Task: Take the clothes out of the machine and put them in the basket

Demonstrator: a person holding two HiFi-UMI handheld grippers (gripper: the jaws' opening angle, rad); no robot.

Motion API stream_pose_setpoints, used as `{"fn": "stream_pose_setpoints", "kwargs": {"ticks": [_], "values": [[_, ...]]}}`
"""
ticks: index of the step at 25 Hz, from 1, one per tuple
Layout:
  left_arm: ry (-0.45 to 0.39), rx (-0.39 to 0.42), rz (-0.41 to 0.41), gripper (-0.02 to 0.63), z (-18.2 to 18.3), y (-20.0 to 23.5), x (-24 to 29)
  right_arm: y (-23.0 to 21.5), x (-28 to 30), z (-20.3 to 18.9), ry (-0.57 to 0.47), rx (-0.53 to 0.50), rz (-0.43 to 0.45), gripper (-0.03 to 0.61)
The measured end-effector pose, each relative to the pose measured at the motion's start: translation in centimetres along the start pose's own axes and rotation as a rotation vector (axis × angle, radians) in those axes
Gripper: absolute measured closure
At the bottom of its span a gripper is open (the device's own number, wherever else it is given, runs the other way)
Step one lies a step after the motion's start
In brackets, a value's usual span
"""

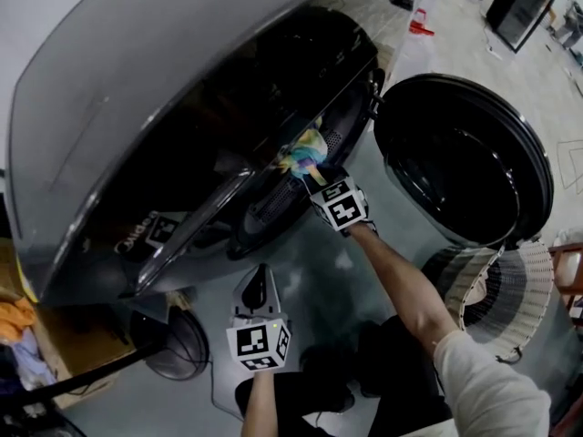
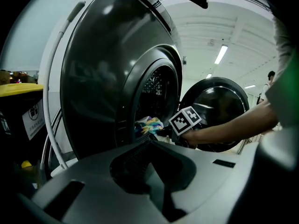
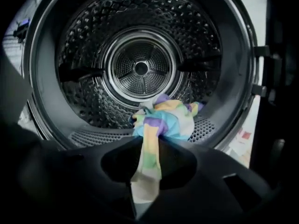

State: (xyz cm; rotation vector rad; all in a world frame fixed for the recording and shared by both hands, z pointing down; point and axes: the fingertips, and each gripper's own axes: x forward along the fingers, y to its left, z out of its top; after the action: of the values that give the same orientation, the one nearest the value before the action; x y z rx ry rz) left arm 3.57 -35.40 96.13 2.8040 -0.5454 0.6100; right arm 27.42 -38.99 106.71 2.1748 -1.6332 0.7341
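The dark front-loading machine (image 1: 137, 107) stands with its round door (image 1: 465, 162) swung open to the right. My right gripper (image 1: 314, 173) is at the drum opening, shut on a pastel multicoloured cloth (image 1: 303, 151). In the right gripper view the cloth (image 3: 168, 118) bunches at the drum's lower lip, and a strip of it runs back between the jaws (image 3: 150, 139). Behind it the steel drum (image 3: 140, 69) shows no other clothes. My left gripper (image 1: 261, 269) hangs lower, in front of the machine, shut on nothing (image 2: 149, 143). The slatted basket (image 1: 496, 289) sits on the floor under the door.
A bin with a yellow lid (image 2: 18, 90) stands left of the machine. Orange fabric (image 1: 14, 317) lies at the far left edge. A round black object (image 1: 178, 344) sits on the floor by my left gripper. A person (image 2: 271, 76) stands far off.
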Motion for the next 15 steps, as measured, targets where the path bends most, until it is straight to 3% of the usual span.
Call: {"fn": "stream_pose_setpoints", "kwargs": {"ticks": [10, 15], "values": [[0.031, -0.022, -0.046, 0.595, 9.0, -3.5, -5.2, 2.2, -10.7, 7.4, -0.038, 0.052, 0.004, 0.48], [0.033, -0.04, -0.066, 0.595, 15.0, -5.7, -7.4, 2.6, -17.6, 13.0, -0.078, 0.073, 0.005, 0.479]]}}
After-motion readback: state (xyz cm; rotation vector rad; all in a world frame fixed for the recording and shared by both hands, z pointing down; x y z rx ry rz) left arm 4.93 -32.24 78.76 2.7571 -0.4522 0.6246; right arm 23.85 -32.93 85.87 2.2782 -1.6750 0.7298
